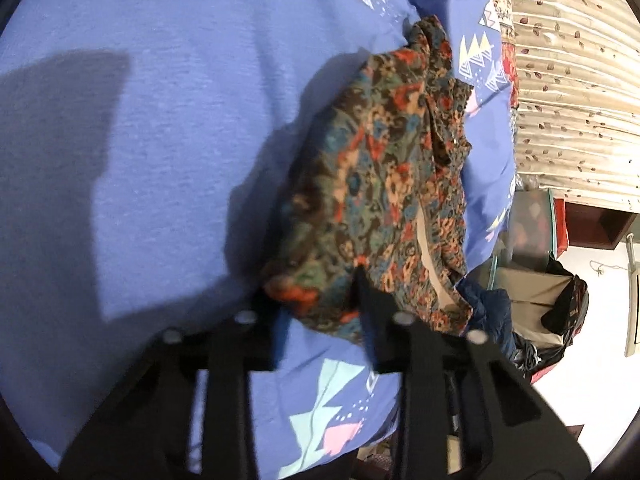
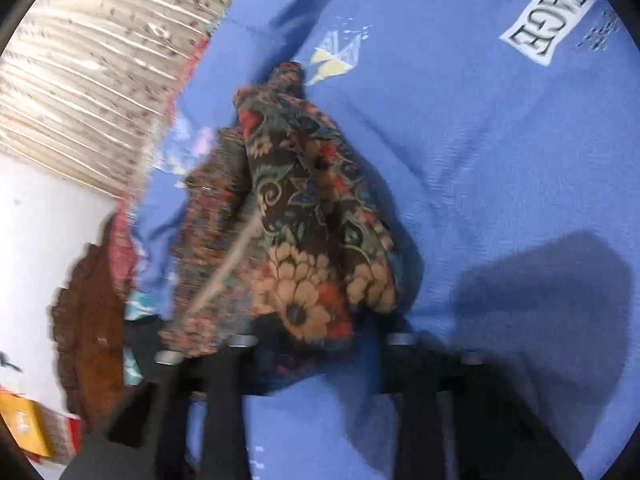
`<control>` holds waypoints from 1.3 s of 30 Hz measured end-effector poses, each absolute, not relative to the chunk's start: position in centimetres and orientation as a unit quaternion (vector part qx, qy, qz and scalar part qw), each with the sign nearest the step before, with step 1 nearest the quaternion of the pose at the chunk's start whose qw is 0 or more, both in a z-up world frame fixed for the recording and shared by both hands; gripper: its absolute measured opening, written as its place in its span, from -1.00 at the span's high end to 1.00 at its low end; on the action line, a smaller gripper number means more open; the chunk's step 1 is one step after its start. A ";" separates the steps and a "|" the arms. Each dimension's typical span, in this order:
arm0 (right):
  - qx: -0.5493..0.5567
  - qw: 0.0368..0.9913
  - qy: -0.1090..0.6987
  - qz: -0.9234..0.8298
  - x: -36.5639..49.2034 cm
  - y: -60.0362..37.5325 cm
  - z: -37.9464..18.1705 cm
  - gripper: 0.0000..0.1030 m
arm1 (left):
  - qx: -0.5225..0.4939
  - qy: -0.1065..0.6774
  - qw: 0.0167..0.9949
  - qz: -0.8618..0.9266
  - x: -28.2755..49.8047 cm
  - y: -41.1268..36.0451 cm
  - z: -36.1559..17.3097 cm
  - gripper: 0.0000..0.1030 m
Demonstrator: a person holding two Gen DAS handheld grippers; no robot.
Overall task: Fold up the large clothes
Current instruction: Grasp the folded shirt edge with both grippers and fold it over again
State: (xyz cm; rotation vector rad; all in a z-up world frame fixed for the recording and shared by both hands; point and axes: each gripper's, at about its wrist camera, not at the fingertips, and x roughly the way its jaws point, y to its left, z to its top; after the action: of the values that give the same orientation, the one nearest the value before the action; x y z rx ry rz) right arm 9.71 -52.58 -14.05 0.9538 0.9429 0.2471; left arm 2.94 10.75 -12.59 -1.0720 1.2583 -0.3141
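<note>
Floral garment (image 1: 380,184) is lying bunched on the blue printed bedsheet (image 1: 160,140), near its edge by the curtain (image 1: 572,80). Left gripper (image 1: 320,308) is pinching the garment's near hem w/ its black fingers (image 1: 370,300). Right gripper (image 2: 316,344) is sitting at the cloth's other end (image 2: 304,240); fabric is draping btwn its jaws, but blur means can't tell if they're gripping.

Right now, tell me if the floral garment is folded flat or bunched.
Bunched. The floral garment sits in a crumpled, creased heap on the blue sheet, not flat.
</note>
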 end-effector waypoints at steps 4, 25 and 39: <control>0.433 0.789 0.406 0.156 9.5 -52.3 -10.7 0.35 | -0.496 0.530 0.665 -0.176 2.7 11.2 -10.1 0.73; 0.469 0.795 0.364 0.124 40.7 -52.2 -5.4 -0.26 | -0.417 0.506 0.744 -0.124 34.1 4.8 -1.8 0.48; 0.111 0.894 0.396 0.178 36.3 -41.7 -7.4 -0.52 | -0.268 0.395 0.867 -0.141 25.0 5.0 -1.7 0.42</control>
State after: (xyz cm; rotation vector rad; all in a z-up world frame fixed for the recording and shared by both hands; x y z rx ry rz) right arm 36.33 -41.69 -7.44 0.2305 0.8219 0.3694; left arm 24.98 5.02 -1.72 -0.5601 0.8275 -0.2947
